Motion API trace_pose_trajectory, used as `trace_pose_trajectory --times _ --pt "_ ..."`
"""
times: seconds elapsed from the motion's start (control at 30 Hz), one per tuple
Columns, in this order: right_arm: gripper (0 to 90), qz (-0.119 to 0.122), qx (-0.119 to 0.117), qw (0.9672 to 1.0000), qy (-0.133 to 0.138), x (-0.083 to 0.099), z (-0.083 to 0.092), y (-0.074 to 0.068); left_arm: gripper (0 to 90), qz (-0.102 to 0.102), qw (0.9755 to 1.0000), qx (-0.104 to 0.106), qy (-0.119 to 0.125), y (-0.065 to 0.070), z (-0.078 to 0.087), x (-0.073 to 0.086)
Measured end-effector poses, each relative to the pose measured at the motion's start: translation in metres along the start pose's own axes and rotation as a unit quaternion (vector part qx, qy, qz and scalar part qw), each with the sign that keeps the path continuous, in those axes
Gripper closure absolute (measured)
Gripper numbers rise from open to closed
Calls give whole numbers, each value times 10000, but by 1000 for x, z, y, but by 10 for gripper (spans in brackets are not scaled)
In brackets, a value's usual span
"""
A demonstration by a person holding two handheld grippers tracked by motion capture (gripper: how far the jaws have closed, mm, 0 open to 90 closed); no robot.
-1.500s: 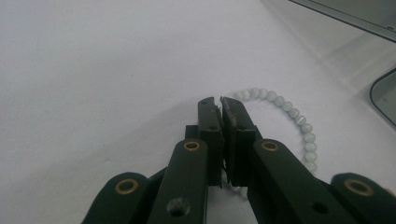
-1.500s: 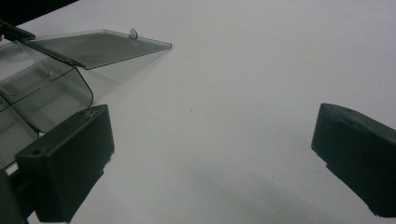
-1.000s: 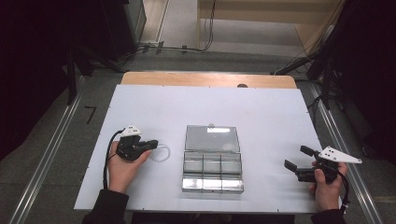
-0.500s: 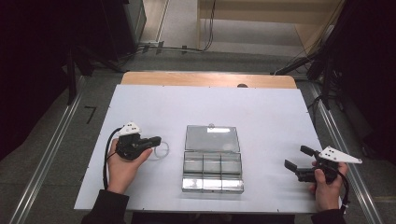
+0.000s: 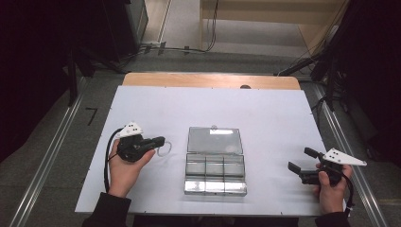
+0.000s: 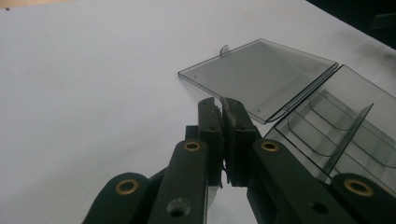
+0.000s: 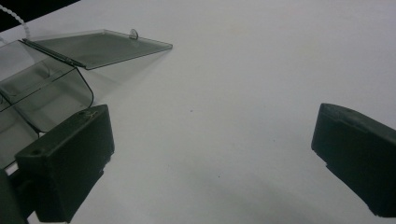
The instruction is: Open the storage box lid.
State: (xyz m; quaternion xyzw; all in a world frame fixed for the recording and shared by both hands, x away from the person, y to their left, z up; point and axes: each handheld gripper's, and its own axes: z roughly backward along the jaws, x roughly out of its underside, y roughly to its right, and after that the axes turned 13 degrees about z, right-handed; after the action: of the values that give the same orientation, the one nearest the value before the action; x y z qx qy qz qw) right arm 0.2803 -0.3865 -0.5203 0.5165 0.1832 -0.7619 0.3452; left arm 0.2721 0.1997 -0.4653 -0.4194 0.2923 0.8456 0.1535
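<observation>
Holding my left gripper [image 5: 160, 141] with its jaws pressed together, I see a thin pale loop, perhaps a band or cord [image 5: 164, 150], at the tips in the high view, but I cannot tell if it is pinched. The clear grey plastic compartment box [image 5: 215, 173], lid flat open, lies just beyond those fingertips. My right gripper [image 5: 300, 161] is spread wide, empty, well apart from the box, so the left is nearer.

1 clear compartment box [image 5: 215, 166], lid open; 1 white loop [image 5: 164, 150]; 2 tools: left tool [image 5: 160, 141], right tool [image 5: 301, 159]; 1 tabletop [image 5: 265, 118].
</observation>
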Motion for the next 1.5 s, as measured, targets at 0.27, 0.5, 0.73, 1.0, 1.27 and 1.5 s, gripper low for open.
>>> trace_pose_trajectory --times 0.27,0.5,0.73,1.0,1.27,1.5 --pt "0 13 -3 10000 2 0 -1 0 876 -52 9999 43 86 6 4 -3" --pt "0 4 -3 10000 5 0 -1 0 876 -131 9997 117 140 12 8 -7" --pt "0 -8 -4 10000 8 0 -1 0 876 -196 9996 131 176 18 9 -8" --pt "0 -7 -4 10000 9 0 -1 0 876 -251 9993 176 191 22 10 -9" --pt "0 -8 -3 10000 7 0 -1 0 876 -326 9991 204 187 28 9 -10" --pt "0 -4 -4 10000 6 0 -1 0 876 -384 9987 273 198 34 9 -12"
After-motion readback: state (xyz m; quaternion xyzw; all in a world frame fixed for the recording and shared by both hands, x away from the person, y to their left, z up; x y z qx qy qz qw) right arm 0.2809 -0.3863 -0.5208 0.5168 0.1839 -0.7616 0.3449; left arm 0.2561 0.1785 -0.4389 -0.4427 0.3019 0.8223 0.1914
